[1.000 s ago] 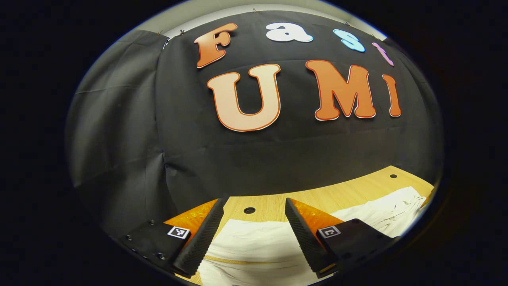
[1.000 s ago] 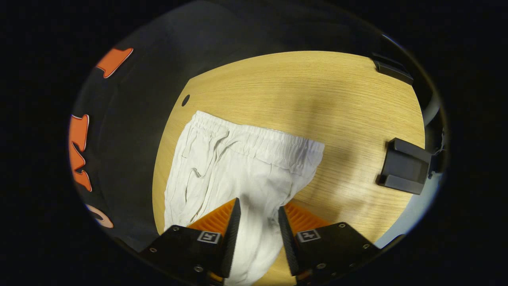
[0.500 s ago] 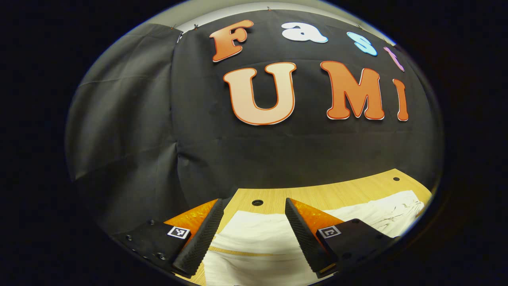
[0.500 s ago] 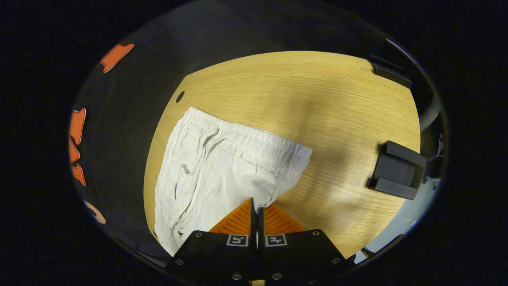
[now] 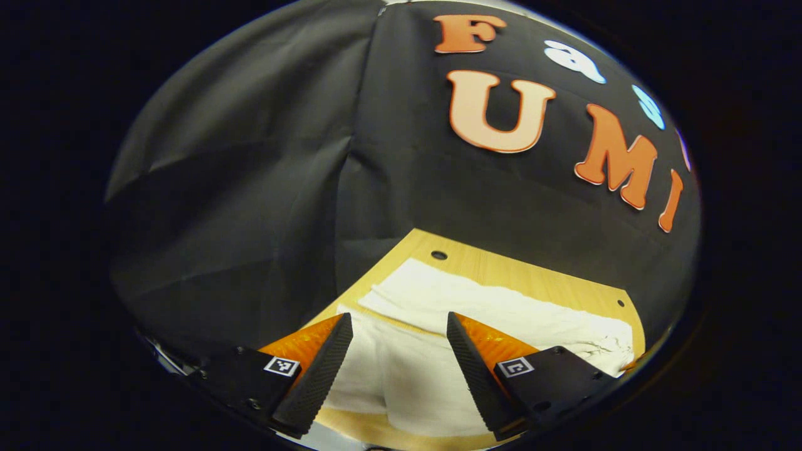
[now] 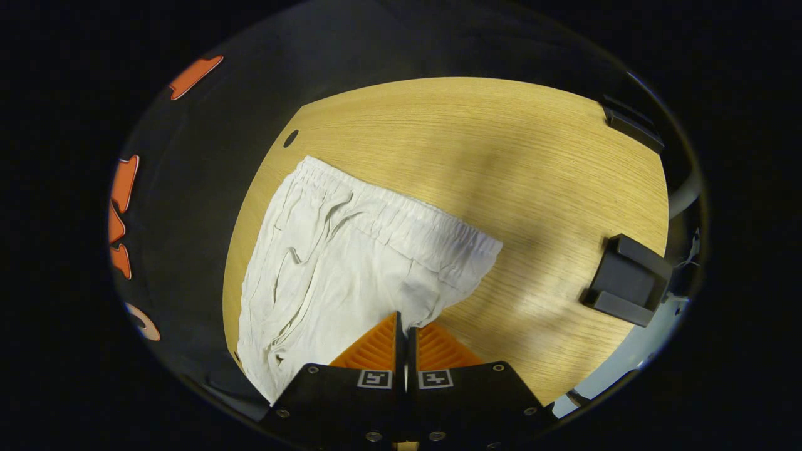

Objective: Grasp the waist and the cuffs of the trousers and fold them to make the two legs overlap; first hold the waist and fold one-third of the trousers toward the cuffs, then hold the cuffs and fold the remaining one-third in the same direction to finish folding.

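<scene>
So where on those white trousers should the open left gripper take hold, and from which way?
Probably the cuff end of the trousers, which lies flat on the table just ahead of the left gripper. Its fingers are spread with cloth between them, so coming straight down and pinching the near edge looks best. The right gripper is closed on cloth near the crotch.

Wooden table (image 6: 501,144), black holder (image 6: 630,280) near edge.

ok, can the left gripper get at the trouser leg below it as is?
Probably yes: the left gripper is open, with the trousers lying flat between its fingers and nothing in between.
</scene>
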A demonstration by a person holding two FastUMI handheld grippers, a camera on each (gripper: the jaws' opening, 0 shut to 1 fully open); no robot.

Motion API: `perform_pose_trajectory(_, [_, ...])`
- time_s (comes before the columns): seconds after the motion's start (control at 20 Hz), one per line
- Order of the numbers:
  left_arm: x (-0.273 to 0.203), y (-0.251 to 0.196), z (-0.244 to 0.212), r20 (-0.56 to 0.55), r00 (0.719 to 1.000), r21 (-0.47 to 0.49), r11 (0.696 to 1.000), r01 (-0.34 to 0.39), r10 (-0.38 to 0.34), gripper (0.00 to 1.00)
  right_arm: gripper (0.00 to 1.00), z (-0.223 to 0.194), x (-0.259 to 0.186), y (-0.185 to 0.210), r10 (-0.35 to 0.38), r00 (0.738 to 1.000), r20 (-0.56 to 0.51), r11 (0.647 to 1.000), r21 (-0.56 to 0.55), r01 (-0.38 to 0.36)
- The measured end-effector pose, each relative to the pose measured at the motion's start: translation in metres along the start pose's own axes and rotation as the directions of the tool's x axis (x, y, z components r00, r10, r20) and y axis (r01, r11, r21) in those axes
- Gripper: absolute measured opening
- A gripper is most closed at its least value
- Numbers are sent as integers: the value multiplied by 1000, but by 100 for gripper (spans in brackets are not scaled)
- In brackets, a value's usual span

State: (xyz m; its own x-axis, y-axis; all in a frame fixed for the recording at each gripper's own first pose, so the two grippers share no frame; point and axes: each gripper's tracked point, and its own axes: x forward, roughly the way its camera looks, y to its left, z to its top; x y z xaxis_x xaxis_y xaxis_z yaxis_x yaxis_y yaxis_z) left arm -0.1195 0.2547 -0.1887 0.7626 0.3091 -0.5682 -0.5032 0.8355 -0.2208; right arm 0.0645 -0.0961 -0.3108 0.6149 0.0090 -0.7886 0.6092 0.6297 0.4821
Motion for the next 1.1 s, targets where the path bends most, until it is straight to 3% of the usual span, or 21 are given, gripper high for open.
perform_pose_trajectory(0.15, [-6,9,-37,-116,993,-210,978,1,-26,99,1,-1,-1,0,-3,1000,-13,1000,-24,3])
perform_pose_trajectory(0.4, [23,-3,-94,-265,961,-517,853,-73,-78,99,1,0,-2,-1,-3,1000,-30,1000,-31,2])
perform_pose_trajectory(0.5, [28,0,-111,-320,943,-580,806,-117,-93,95,1,0,-2,0,0,999,-34,1000,-25,-1])
perform_pose_trajectory(0.55, [31,1,-120,-340,935,-605,784,-139,-97,100,1,-1,-1,0,1,999,-36,1000,-20,-2])
perform_pose_trajectory(0.8, [49,12,-146,-398,910,-721,653,-231,-118,100,1,-1,-2,-1,5,999,-48,1000,13,-4])
perform_pose_trajectory(0.9, [54,13,-153,-422,898,-735,627,-259,-124,99,1,-2,-2,-1,4,999,-50,1000,22,-3])
perform_pose_trajectory(1.1, [61,10,-157,-438,890,-739,614,-277,-125,99,1,-1,-2,-3,-3,999,-51,1000,27,4])
